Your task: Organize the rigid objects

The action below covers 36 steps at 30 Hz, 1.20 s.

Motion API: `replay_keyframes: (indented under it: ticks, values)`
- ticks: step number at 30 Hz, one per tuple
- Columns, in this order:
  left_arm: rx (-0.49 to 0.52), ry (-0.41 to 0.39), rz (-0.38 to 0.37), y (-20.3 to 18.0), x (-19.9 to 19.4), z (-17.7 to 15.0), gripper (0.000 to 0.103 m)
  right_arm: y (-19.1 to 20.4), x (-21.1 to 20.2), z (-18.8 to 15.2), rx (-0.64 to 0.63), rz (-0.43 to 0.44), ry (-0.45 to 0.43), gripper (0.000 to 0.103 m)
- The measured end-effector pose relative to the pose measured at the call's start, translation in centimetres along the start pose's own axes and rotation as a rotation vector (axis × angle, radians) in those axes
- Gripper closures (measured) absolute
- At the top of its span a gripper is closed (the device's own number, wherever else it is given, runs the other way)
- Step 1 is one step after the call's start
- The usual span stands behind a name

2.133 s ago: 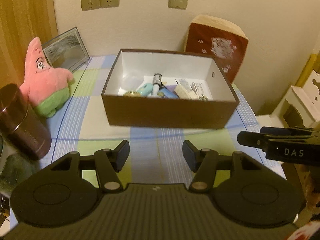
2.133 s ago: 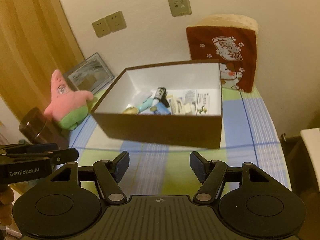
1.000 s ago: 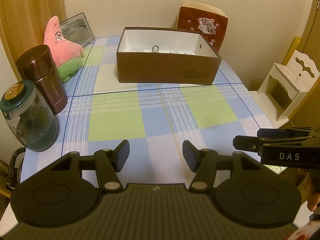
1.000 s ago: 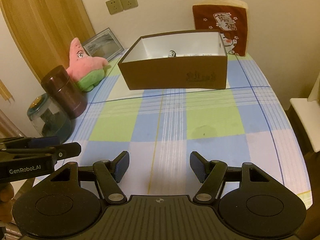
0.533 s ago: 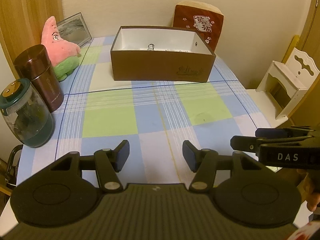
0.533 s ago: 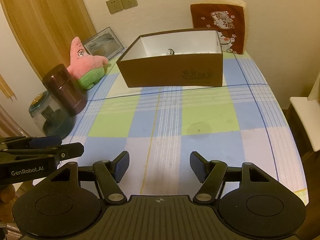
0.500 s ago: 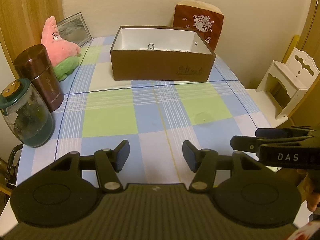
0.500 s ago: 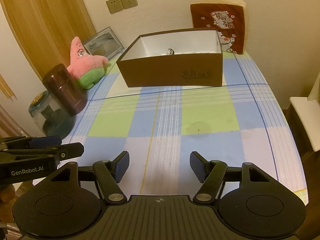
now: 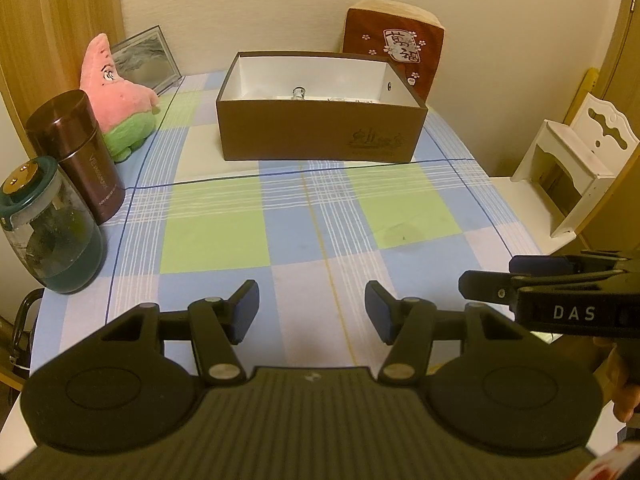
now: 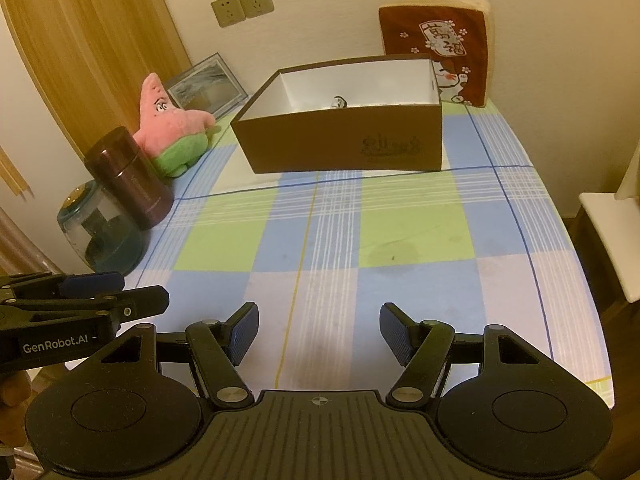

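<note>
A brown cardboard box (image 9: 320,136) with a white inside stands at the far end of the checked tablecloth; it also shows in the right wrist view (image 10: 344,144). Only the top of a small bottle (image 9: 298,93) and a few flat items show above its front wall. My left gripper (image 9: 312,312) is open and empty over the near edge of the table. My right gripper (image 10: 318,330) is open and empty beside it. Each gripper shows at the edge of the other's view.
A pink starfish plush (image 9: 116,100), a dark red flask (image 9: 76,156) and a teal-lidded glass jar (image 9: 48,232) line the left side. A picture frame (image 9: 146,60) and a red cushion (image 9: 396,56) lean on the wall. A white stool (image 9: 572,176) stands right.
Both grippers have drawn far back from the box to the near edge of the table and stayed open. In the last half second they hardly moved.
</note>
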State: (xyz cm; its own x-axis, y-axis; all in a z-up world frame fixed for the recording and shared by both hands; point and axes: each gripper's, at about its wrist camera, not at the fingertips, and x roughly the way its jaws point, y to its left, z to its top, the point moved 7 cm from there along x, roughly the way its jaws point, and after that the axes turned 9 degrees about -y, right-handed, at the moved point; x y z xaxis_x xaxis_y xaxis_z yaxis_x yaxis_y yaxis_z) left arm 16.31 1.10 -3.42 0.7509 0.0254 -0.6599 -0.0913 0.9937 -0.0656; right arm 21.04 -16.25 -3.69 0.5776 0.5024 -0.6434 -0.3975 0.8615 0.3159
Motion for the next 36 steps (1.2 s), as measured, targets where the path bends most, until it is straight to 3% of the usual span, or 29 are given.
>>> replay_keyframes:
  ticks: [36]
  values:
    - [-0.002, 0.005, -0.001, 0.43, 0.38, 0.4, 0.047, 0.1, 0.29, 0.35, -0.003, 0.001, 0.0, 0.036]
